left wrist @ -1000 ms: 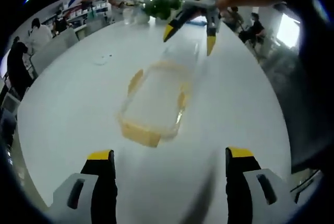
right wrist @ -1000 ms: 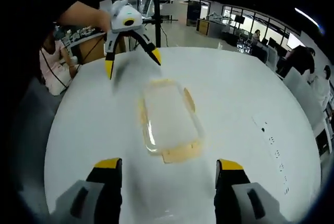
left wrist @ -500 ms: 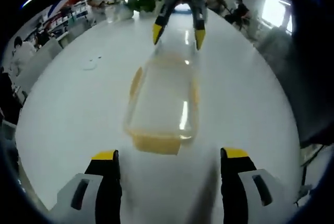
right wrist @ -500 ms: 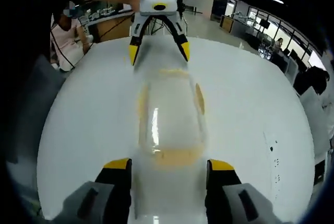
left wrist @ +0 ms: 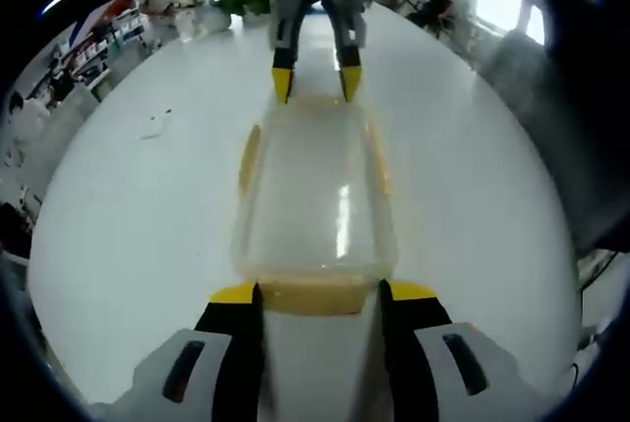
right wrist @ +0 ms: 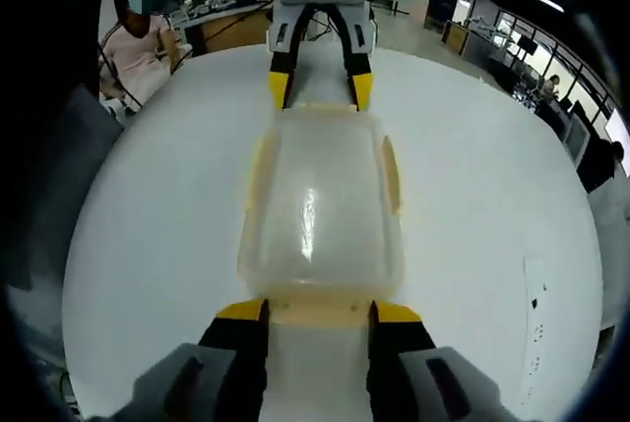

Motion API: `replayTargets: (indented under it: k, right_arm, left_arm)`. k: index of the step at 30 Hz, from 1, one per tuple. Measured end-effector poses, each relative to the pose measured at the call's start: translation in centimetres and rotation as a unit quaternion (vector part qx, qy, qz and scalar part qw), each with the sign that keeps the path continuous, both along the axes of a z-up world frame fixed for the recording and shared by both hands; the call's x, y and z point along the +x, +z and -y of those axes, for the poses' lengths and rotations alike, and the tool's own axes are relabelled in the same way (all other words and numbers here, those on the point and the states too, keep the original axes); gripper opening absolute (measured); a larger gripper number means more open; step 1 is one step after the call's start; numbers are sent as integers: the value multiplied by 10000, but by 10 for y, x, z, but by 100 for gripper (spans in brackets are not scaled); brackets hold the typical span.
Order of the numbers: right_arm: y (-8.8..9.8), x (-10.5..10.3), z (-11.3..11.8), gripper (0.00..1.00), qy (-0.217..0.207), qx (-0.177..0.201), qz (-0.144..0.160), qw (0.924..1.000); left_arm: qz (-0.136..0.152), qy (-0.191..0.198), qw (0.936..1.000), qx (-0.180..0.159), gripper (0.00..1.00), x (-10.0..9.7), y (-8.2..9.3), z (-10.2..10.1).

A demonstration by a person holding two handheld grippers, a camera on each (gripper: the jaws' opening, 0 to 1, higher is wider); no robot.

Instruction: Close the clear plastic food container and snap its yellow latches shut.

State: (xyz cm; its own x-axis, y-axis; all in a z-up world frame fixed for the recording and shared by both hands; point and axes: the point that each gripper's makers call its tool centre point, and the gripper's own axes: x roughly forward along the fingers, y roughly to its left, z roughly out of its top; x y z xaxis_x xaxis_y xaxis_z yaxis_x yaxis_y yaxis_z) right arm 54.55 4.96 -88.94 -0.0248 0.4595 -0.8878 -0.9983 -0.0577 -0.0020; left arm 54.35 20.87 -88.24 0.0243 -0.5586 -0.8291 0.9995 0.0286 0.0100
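Because the clear container [left wrist: 315, 196] looked light, thin-walled and slippery on the table [left wrist: 128, 206], the left gripper [left wrist: 317, 293] and right gripper [right wrist: 317, 312] stood with jaws open astride its yellow end latches [right wrist: 320, 306], the soundest hold.

White round table [left wrist: 128, 206], bright office

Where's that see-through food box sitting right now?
The clear food container lies on the white round table, lengthwise between the two hand-held grippers: the left hand-held gripper straddles one end latch, the right hand-held gripper the opposite one.
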Motion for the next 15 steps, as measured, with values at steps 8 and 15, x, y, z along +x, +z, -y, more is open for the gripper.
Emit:
replayTargets:
  k: [8, 15]
  right_arm:
    - [-1, 1, -1, 37, -96, -50, -10, 9999]
    - [-1, 0, -2, 37, -39, 44, -36, 10000]
  left_arm:
    - [42, -122, 9999, 83, 46, 1, 1, 2]
    - [383, -281, 9986, 222, 36, 17, 4, 0]
